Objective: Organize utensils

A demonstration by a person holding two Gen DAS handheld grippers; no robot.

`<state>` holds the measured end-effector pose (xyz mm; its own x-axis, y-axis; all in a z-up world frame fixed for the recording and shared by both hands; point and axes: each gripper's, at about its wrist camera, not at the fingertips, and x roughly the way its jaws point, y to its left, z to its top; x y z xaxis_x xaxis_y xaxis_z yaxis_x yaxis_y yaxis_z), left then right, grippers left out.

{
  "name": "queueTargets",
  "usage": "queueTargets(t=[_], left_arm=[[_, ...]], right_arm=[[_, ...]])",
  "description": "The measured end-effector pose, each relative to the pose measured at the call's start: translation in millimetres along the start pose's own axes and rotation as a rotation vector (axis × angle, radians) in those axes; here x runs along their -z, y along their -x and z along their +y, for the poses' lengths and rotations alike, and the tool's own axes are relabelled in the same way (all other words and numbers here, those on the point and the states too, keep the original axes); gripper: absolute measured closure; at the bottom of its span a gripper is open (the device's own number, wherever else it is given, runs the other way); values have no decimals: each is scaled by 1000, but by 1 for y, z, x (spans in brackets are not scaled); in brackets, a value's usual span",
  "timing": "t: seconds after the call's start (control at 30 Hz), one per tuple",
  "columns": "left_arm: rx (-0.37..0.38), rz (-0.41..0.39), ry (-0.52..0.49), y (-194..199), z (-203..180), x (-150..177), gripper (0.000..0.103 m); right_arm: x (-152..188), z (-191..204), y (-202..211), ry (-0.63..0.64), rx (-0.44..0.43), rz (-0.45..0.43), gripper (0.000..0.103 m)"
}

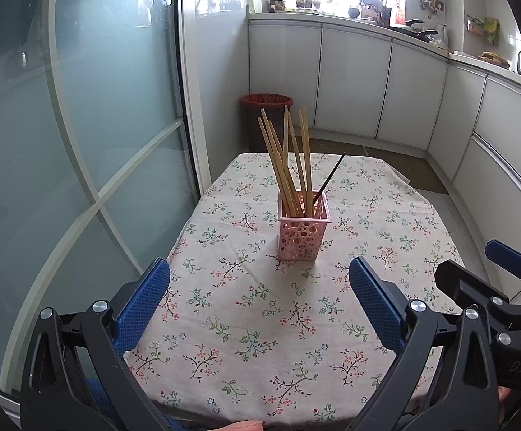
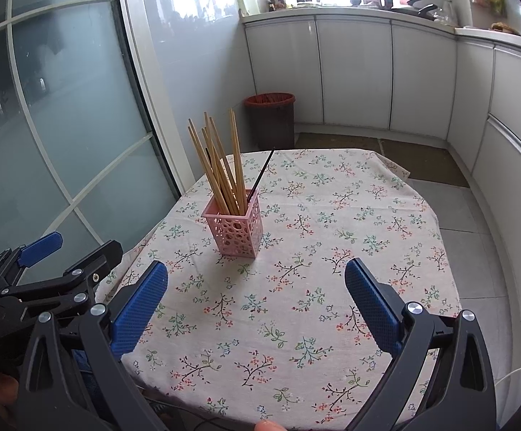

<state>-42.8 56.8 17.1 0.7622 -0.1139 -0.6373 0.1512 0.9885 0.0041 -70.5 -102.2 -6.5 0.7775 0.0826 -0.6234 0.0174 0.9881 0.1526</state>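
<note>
Both wrist cams sit low at the near table edge, looking forward and slightly down across the floral tablecloth (image 1: pixel 260 323) toward the white kitchen cabinets (image 2: pixel 354 72). Left cam has the pink perforated plastic basket of wooden chopsticks (image 1: pixel 303 231) near centre, fairly close; right cam has it left of centre (image 2: pixel 237 230). Each catches the other gripper at its frame edge, so they're side by side. Shared: table, basket, red-rimmed bin (image 1: pixel 267 102), probably the same frosted glass door (image 2: pixel 63 125).

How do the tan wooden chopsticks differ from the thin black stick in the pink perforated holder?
The tan wooden chopsticks are many, thicker, and lean left or stand near upright. The thin black stick appears single, thinner, and leans right. Both stand in the pink perforated holder.
</note>
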Motion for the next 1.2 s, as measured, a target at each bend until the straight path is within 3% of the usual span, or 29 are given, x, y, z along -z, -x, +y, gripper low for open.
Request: queueTargets(t=[1.2], left_arm=[[-5,-4,0,-1,2,-2,7]], right_arm=[[0,3,-2,-1,-5,3,7]])
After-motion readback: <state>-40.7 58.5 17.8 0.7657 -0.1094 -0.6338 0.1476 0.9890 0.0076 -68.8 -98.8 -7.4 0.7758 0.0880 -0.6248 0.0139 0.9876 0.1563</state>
